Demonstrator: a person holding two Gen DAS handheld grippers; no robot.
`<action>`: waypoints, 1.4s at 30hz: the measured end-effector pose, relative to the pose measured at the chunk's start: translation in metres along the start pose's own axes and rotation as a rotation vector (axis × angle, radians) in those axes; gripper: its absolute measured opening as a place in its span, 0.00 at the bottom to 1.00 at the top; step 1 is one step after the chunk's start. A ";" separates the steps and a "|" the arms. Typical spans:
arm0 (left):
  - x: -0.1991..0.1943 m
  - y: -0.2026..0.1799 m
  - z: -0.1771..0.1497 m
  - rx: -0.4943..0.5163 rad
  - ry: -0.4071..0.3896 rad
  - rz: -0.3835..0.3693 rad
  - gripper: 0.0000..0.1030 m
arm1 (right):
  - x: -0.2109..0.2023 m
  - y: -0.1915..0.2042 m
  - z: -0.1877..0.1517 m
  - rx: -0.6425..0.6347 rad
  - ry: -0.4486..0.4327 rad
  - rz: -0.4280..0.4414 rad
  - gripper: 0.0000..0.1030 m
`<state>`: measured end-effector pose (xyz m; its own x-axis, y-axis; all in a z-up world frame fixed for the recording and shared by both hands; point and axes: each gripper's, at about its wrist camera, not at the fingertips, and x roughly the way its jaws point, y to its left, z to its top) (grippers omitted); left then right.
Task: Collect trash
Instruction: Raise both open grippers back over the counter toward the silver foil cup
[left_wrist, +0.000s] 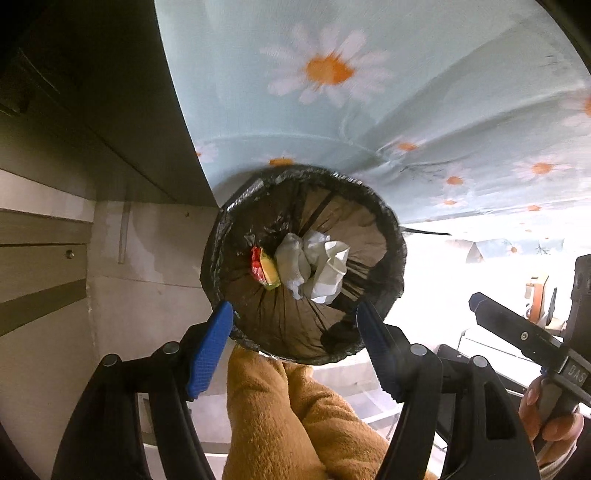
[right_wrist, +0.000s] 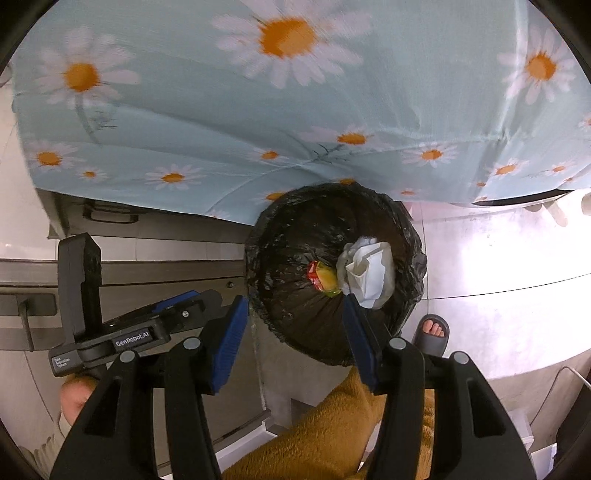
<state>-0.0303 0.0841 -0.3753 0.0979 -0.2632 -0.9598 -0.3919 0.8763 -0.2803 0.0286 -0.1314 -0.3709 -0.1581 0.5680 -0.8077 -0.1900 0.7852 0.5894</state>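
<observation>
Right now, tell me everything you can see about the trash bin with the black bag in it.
The trash bin is round, lined with a thin, crinkled black plastic bag folded over its rim. It stands upright on the pale floor at the edge of a daisy-print blue cloth. Inside lie crumpled white paper and, touching it, a red and yellow wrapper. Neither tool touches the bin.
</observation>
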 end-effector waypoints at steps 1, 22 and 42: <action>-0.007 -0.003 -0.001 0.004 -0.009 -0.001 0.66 | -0.004 0.002 -0.001 -0.002 -0.004 0.001 0.52; -0.165 -0.075 -0.033 0.080 -0.294 0.012 0.66 | -0.162 0.055 -0.032 -0.148 -0.234 0.087 0.62; -0.285 -0.106 0.030 0.281 -0.491 -0.049 0.66 | -0.254 0.142 0.011 -0.286 -0.502 0.077 0.76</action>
<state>0.0112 0.0783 -0.0720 0.5496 -0.1465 -0.8225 -0.1243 0.9592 -0.2539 0.0528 -0.1617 -0.0825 0.2839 0.7231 -0.6297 -0.4610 0.6788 0.5716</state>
